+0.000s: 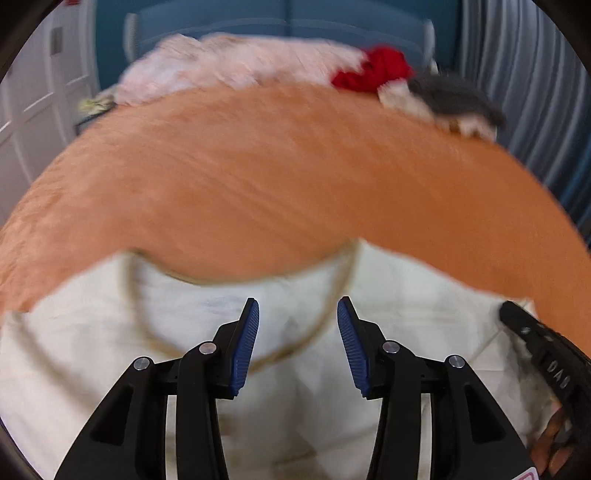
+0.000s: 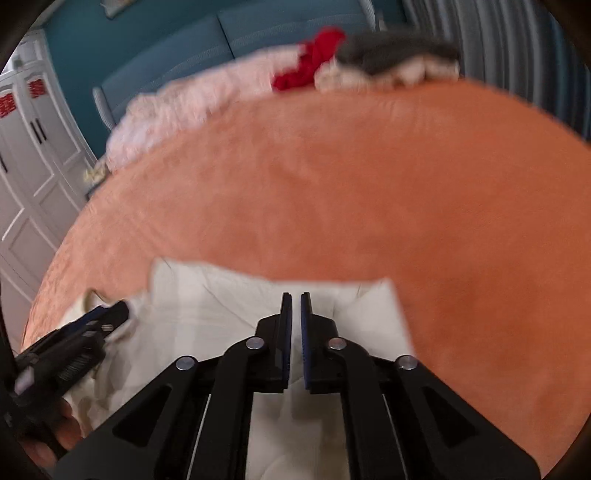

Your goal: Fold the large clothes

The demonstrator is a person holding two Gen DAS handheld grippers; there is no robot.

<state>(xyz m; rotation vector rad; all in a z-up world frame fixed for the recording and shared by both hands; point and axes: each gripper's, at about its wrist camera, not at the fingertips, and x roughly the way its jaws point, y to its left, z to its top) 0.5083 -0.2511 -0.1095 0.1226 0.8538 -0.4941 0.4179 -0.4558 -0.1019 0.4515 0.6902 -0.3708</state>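
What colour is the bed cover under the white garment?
Orange bed cover; right wrist view.

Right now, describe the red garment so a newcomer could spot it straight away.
Start from the orange bedspread and look to its far edge, under the blue headboard, where loose clothes are heaped. The red garment lies crumpled between a pale pink piece and a grey one. It is the only bright red item in that pile.
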